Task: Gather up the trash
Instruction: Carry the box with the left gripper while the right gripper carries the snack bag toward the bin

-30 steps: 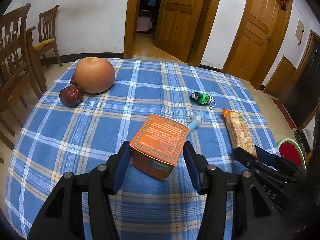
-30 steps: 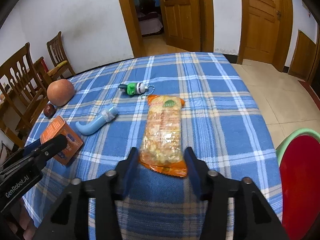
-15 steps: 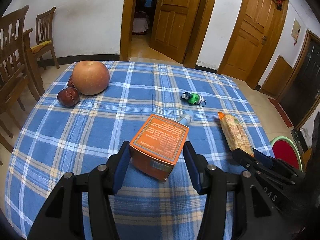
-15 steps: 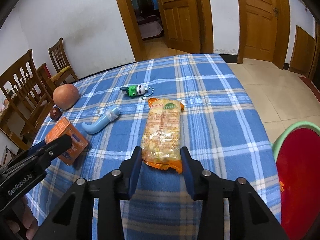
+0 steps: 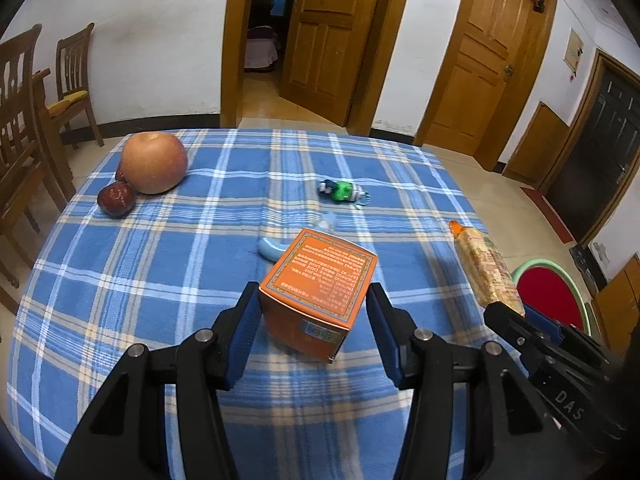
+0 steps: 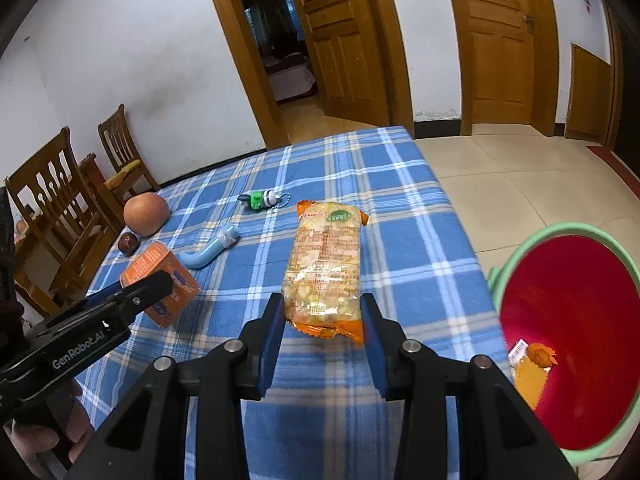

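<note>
An orange box (image 5: 320, 276) hangs tilted above the blue checked tablecloth, and my left gripper (image 5: 312, 294) is shut on its sides. The pads of my right gripper (image 6: 322, 302) press on the near end of a clear-and-orange snack packet (image 6: 324, 256), which sticks out forward, clear of the cloth. In the left wrist view the packet (image 5: 484, 268) and the right gripper (image 5: 516, 320) are at the right. A red bin with a green rim (image 6: 560, 230) stands on the floor beside the table's right edge; a wrapper (image 6: 528, 364) lies inside it.
On the tablecloth (image 5: 160, 280) lie a large apple (image 5: 154, 162), a small dark red fruit (image 5: 116, 199), a green toy keychain (image 5: 340, 191) and a light blue curved tube (image 6: 208, 254). Wooden chairs (image 5: 24, 120) stand at the left. Doors and tiled floor lie beyond.
Both grippers rose with their loads. The right jaws closed onto the snack packet and lifted it off the cloth. The red bin came further into the right wrist view.
</note>
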The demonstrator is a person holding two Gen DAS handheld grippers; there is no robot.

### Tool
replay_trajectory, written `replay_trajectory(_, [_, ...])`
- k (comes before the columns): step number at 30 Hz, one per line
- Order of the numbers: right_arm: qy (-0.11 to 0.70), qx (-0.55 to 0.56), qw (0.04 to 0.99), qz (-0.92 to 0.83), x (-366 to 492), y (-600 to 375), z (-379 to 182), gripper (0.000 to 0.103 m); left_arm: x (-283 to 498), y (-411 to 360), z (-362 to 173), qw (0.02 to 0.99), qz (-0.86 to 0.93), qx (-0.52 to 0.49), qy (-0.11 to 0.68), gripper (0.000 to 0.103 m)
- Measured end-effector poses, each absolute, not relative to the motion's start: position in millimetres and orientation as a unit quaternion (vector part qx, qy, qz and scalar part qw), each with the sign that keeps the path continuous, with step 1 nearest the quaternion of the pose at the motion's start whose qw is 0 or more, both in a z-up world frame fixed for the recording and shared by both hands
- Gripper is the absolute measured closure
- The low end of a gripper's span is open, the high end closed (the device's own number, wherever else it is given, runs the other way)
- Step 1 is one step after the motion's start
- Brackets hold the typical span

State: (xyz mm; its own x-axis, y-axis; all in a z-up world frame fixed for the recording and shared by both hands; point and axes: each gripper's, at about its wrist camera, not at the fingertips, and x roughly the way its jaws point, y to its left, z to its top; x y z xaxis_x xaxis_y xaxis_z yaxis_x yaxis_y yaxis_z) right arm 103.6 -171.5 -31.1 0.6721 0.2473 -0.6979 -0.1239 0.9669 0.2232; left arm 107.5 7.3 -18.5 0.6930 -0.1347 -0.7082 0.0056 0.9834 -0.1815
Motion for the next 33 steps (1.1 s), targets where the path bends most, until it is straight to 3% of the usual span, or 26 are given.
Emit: replay_trajectory(33, [0.365,0.167,0.915,-0.029,26.0,-325.3,-27.5,0.062,89.8,-120.7,2.2,0.901,-0.158,-0.033,0.403,0.049])
